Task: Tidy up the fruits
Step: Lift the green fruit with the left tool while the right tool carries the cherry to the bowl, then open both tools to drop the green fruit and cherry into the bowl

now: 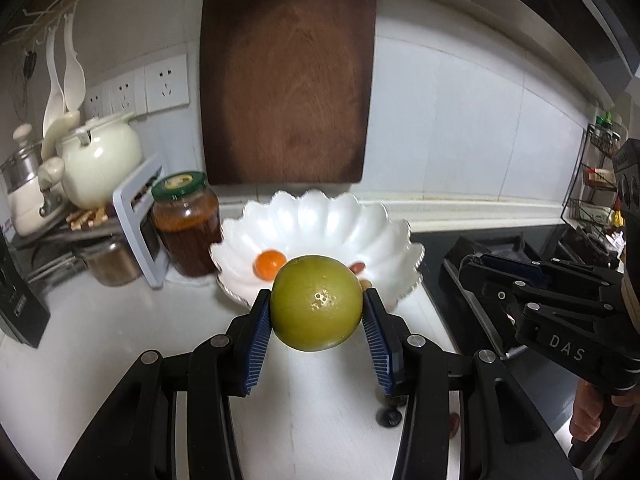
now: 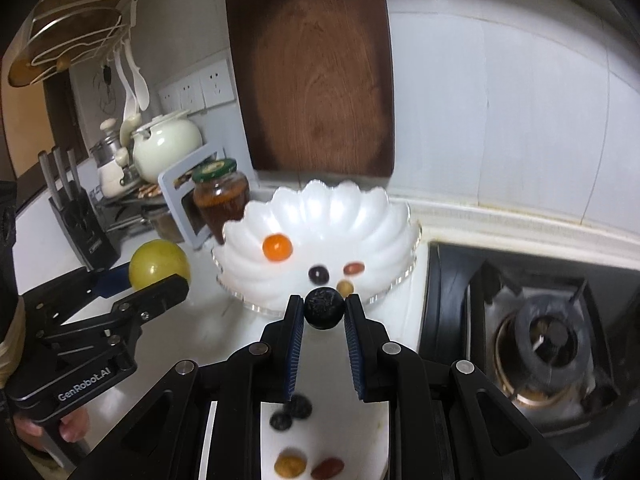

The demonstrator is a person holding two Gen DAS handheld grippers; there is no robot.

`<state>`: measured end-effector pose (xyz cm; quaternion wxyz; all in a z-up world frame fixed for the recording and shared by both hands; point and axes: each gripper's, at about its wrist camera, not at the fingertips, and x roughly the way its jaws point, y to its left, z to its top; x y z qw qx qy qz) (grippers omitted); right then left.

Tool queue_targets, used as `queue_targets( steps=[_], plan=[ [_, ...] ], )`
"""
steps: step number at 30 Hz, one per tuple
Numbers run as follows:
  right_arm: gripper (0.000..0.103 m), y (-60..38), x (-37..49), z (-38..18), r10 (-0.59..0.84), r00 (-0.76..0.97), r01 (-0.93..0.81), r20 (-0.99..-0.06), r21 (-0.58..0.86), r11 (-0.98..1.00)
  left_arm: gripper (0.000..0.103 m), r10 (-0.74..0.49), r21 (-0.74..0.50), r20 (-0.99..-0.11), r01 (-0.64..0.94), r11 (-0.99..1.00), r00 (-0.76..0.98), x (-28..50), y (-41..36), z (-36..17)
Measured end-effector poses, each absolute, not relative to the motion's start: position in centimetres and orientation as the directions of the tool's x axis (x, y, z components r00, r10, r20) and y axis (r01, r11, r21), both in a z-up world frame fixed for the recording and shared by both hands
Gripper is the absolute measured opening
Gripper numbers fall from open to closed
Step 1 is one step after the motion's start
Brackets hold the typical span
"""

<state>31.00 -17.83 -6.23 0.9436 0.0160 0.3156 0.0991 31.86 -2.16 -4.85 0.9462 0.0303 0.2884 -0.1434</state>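
While both tongs hang just short of the white scalloped bowl (image 2: 320,216), each grips one fruit: the left tongs (image 1: 316,312) clamp a green citrus (image 1: 316,303), the right tongs (image 2: 323,310) pinch a dark round fruit (image 2: 324,307). Carried clear of the surface (image 1: 120,328), both look bound for the bowl, where an orange fruit (image 2: 277,247) and smaller pieces already lie.

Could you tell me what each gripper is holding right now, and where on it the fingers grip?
The left gripper clamps the green citrus fruit across its widest middle. The right gripper pinches a small dark round fruit by its opposite sides.
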Motion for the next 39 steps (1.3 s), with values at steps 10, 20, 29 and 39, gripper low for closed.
queue_targets(
  steps=[10,20,29,39],
  plan=[
    [0.022,-17.2,35.6,-5.0,0.184,0.8,-0.186,-0.571,0.055,0.981,0.044,-0.251,-0.019,-0.552,0.289,0.957,0.796,36.2,-2.0,-4.0],
    [0.022,-16.9,42.1,-5.3,0.178,0.764,-0.195,-0.62,0.041,0.98,0.044,-0.255,-0.006,-0.574,0.307,0.952,0.778,41.9,-2.9,-3.4],
    [0.022,-17.4,47.3,-7.0,0.158,0.703,-0.184,-0.693,0.037,0.982,0.044,-0.245,-0.006,-0.637,0.314,0.949,0.731,47.4,-4.0,-4.4],
    [0.022,-17.9,51.3,-9.7,0.114,0.63,-0.176,-0.768,0.002,0.984,0.044,-0.214,-0.018,-0.735,0.296,0.955,0.643,53.1,-5.7,-7.3]
  ],
)
